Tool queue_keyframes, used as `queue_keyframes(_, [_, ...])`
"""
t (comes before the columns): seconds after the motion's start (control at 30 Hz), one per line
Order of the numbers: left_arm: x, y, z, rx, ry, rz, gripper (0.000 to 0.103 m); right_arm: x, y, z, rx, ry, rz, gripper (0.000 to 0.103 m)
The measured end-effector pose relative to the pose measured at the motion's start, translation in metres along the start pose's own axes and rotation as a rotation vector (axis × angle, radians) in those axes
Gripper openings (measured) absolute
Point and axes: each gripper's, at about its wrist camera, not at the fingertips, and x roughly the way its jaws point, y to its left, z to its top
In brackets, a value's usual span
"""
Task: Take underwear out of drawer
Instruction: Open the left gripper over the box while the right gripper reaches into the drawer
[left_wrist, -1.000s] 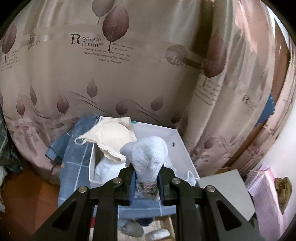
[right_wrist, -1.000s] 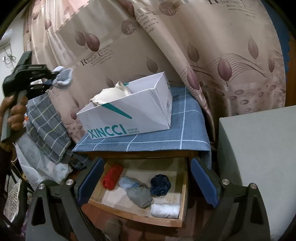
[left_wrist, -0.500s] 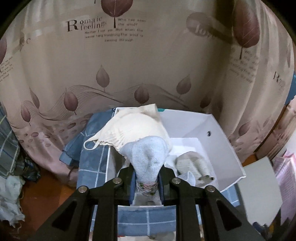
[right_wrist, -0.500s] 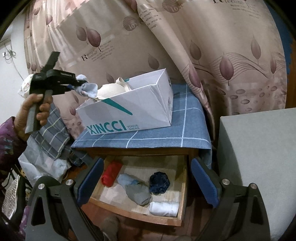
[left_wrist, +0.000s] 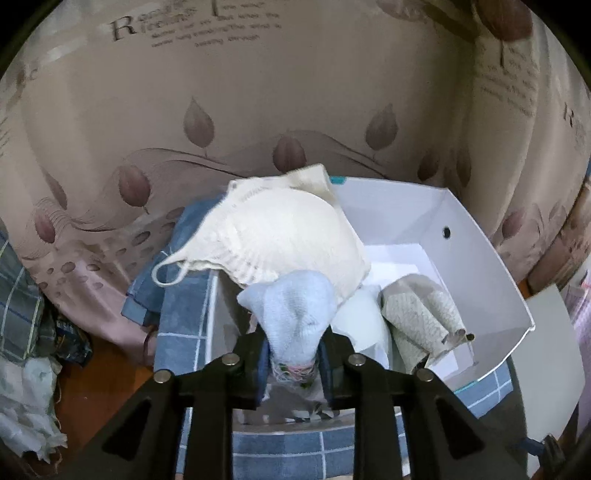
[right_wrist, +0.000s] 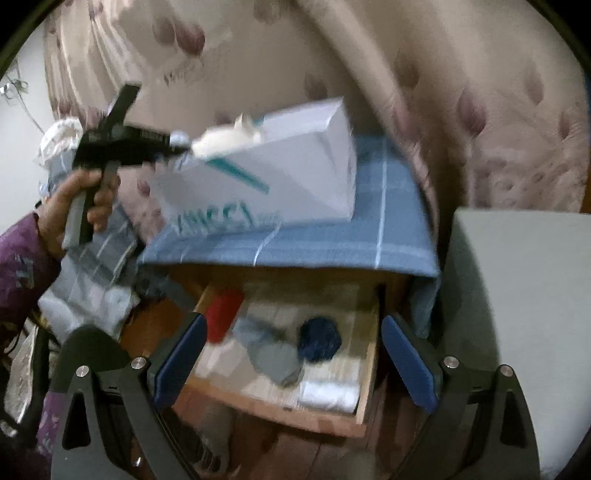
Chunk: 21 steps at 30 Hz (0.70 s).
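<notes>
Your left tool (left_wrist: 293, 360), its jaws just easing apart, has the pale blue underwear (left_wrist: 295, 317) between its pads over the white box (left_wrist: 491, 266), apparently to drop it there, while your right tool (right_wrist: 293, 360) gapes empty above the drawer (right_wrist: 280, 406).

Box (right_wrist: 288, 166) on the cloth-covered stand (right_wrist: 332, 236) before the curtain (left_wrist: 258, 110), bra (left_wrist: 280, 236) draped over its left wall, rolled cloth (left_wrist: 424, 317) inside at right; open drawer (right_wrist: 280, 402) below, with folded pieces (right_wrist: 317, 338) lying inside; padded seat (right_wrist: 517, 314) to the right.
</notes>
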Motion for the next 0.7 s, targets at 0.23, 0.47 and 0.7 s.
queue_keyframes(0.23, [-0.005,-0.007,-0.004,0.010,-0.025,0.028,0.032,0.070,0.013,-0.006,-0.078,0.323,0.015,0.094])
queue_keyframes(0.47, [-0.056,0.021,-0.024,-0.112,-0.173,-0.024,0.035,0.129,0.008,-0.022,-0.041,0.512,-0.064,0.093])
queue_keyframes(0.7, [-0.100,0.063,-0.089,-0.249,-0.287,-0.119,0.048,0.170,0.001,-0.038,0.045,0.586,-0.111,0.091])
